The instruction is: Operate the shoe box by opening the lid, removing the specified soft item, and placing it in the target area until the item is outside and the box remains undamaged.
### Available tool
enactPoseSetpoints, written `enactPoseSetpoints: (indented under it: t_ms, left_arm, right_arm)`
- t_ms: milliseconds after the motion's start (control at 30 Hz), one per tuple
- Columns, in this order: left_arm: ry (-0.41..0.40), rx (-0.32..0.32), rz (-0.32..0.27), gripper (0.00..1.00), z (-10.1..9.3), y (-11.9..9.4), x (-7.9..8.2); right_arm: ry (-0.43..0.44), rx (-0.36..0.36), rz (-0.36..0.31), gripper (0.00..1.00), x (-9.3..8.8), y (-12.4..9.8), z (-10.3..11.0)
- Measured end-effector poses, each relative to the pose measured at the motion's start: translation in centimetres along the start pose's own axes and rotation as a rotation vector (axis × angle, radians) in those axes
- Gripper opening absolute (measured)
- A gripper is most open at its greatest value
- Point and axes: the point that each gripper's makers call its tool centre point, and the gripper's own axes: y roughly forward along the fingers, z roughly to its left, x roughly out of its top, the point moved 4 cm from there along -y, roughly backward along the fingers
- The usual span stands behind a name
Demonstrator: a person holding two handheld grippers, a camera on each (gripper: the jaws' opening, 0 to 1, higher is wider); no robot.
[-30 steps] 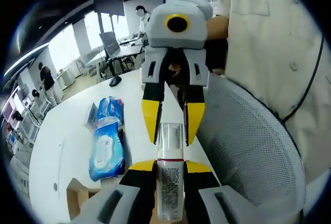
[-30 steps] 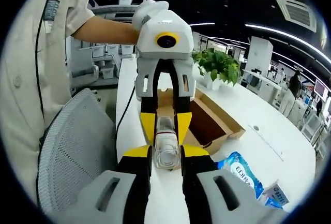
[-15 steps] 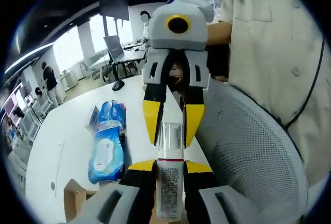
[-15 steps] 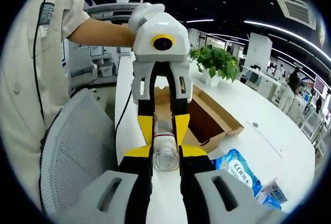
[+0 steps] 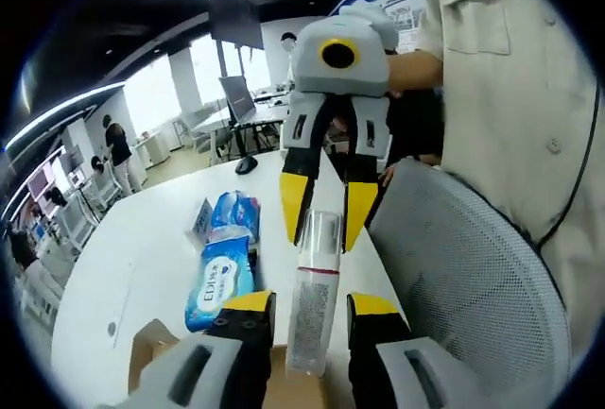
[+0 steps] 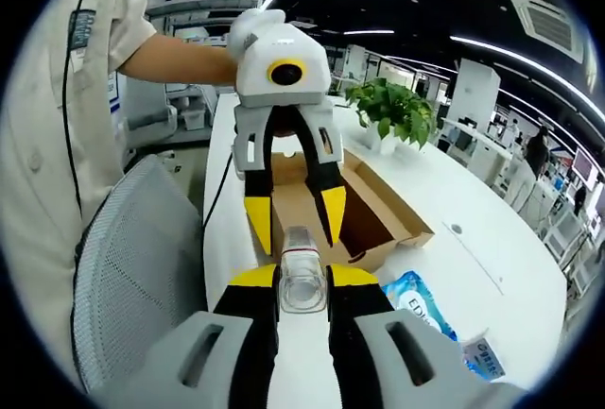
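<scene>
A white bottle [image 5: 313, 315] with a clear cap, a red band and small print hangs in the air between my two grippers, which face each other. In the left gripper view my left gripper [image 5: 312, 307] stands open, its yellow-tipped jaws clear of the bottle on both sides. The right gripper [image 5: 326, 225] comes in from the top and pinches the cap end. In the right gripper view my right gripper [image 6: 302, 281] is shut on the bottle [image 6: 302, 272], and the left gripper [image 6: 295, 230] hangs spread beyond it. The brown shoe box [image 6: 378, 211] lies open on the white table behind.
Blue wet-wipe packs [image 5: 219, 281] [image 6: 425, 303] lie on the white table [image 5: 123, 258]. A grey mesh chair back [image 5: 473, 286] [image 6: 132, 267] stands beside the table, with a person in a beige shirt [image 5: 510, 78] next to it. A potted plant [image 6: 392, 116] stands past the box.
My left gripper has opened and let go of the bottle. The right gripper stays shut on its cap end. Both views have shifted a little with the hands.
</scene>
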Motion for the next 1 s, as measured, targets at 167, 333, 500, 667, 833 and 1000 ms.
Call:
enactPoseSetpoints:
  t_ms: [167, 333, 500, 667, 833, 1000]
  left_arm:
    - [-0.051, 0.066, -0.025, 0.35, 0.5, -1.2, -0.5]
    - [-0.101, 0.156, -0.04, 0.41, 1.0, -2.6, -1.3]
    - [-0.176, 0.243, -0.08, 0.49, 1.4, -4.0, -1.6]
    - [-0.255, 0.338, -0.097, 0.57, 1.8, -5.9, -2.4]
    - [-0.305, 0.404, -0.097, 0.66, 1.9, -7.4, -3.3]
    - [-0.388, 0.515, -0.093, 0.79, 2.2, -9.3, -4.3]
  right_arm:
    - [-0.028, -0.022, 0.022, 0.16, -0.2, -1.1, -1.4]
    - [-0.067, -0.046, 0.053, 0.16, -0.4, -2.1, -3.2]
    - [-0.094, -0.076, 0.082, 0.16, -0.4, -2.8, -5.7]
    - [-0.084, -0.093, 0.113, 0.16, -0.6, -2.9, -8.9]
    - [-0.093, -0.079, 0.161, 0.16, -1.0, -2.7, -11.6]
    - [-0.129, -0.076, 0.236, 0.16, -1.2, -2.3, -14.9]
